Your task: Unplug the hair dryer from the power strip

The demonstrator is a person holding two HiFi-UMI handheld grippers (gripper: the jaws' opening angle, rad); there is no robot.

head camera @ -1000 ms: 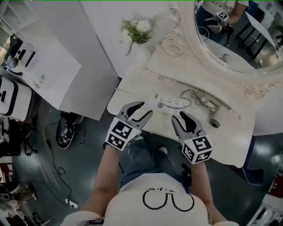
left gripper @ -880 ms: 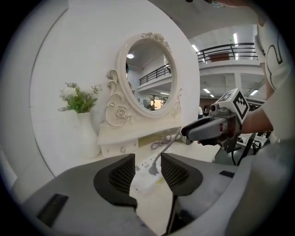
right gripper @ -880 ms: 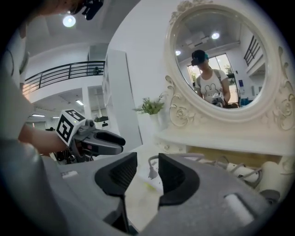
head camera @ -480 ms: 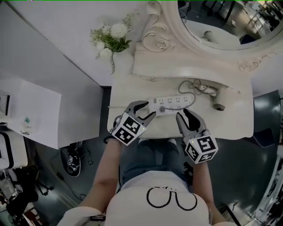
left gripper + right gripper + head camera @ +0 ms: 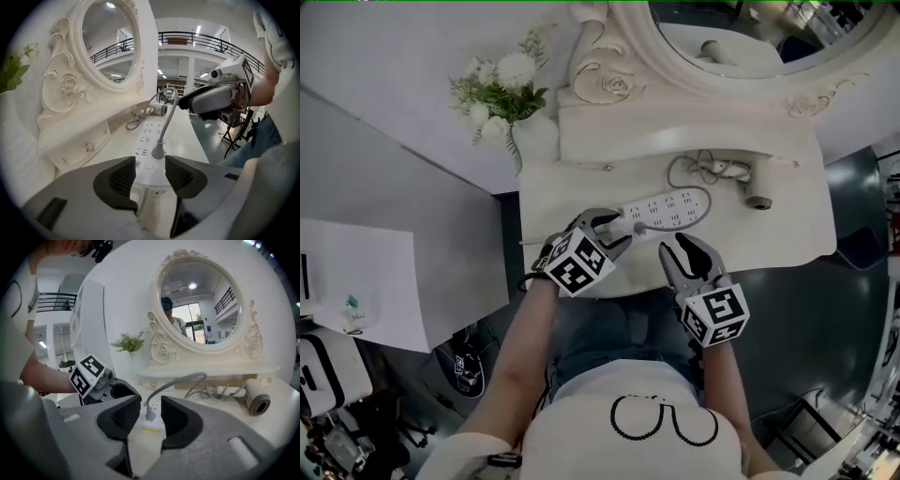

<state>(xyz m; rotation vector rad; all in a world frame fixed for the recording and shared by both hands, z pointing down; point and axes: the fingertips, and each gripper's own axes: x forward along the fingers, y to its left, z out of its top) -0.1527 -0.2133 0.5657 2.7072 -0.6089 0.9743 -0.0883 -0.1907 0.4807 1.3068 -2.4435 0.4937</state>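
One power strip (image 5: 675,205), with one plug (image 5: 639,228) inserted, and one hair dryer (image 5: 757,191) are laid on the white dressing table (image 5: 773,234) above grey flooring (image 5: 848,202). Both jaw pairs were just widened: the strip's end is straddled, unclamped, by the left gripper (image 5: 619,231); the right gripper (image 5: 678,247) is empty.

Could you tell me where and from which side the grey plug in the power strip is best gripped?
Grip the plug by its body, low, just above the power strip, squeezing opposite sides. Come from the table's front edge: it stands upright, and its cord leaves the top and arches away rearward.
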